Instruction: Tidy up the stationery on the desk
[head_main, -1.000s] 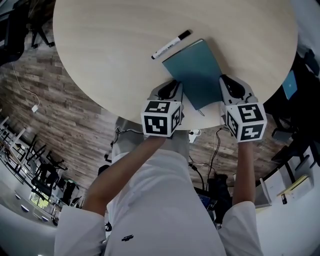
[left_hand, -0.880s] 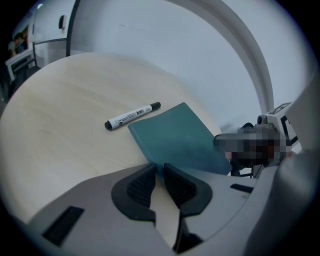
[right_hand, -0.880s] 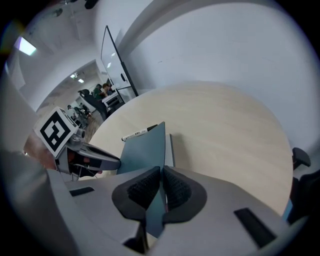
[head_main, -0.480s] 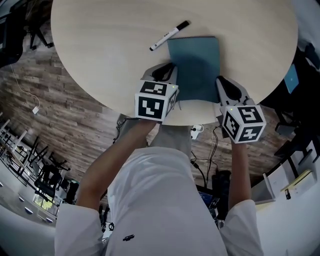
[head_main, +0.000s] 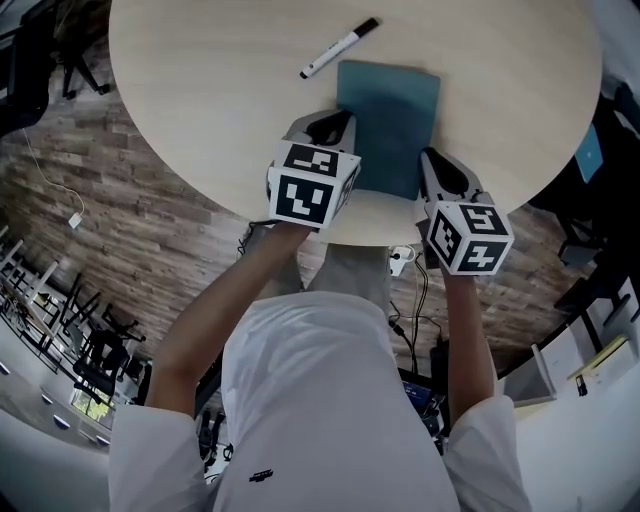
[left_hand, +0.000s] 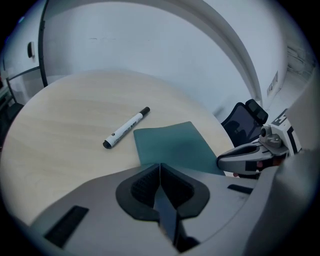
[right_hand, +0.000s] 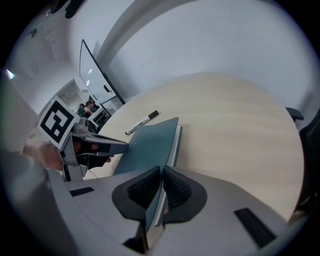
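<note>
A teal notebook (head_main: 390, 120) lies flat on the round pale wooden table (head_main: 200, 100), with a black-capped white marker (head_main: 340, 47) just beyond its far left corner. My left gripper (head_main: 335, 125) is at the notebook's near left edge. Its jaws have just been closing and now pinch a thin teal edge of the notebook (left_hand: 170, 145). My right gripper (head_main: 432, 160) is shut on the near right corner, with cover and pages (right_hand: 150, 142) showing between its pads. The marker (left_hand: 126, 128) lies loose and touches neither gripper.
The table's near edge runs right under both grippers. Below it are cables and a brick-patterned floor (head_main: 120, 230). A dark office chair (left_hand: 245, 120) stands past the table's right side, and a whiteboard (right_hand: 95, 70) stands against the far wall.
The notebook has turned from slanted to nearly square with the table edge and slid further onto the table. Both grippers shifted left with it, and the left jaws closed.
</note>
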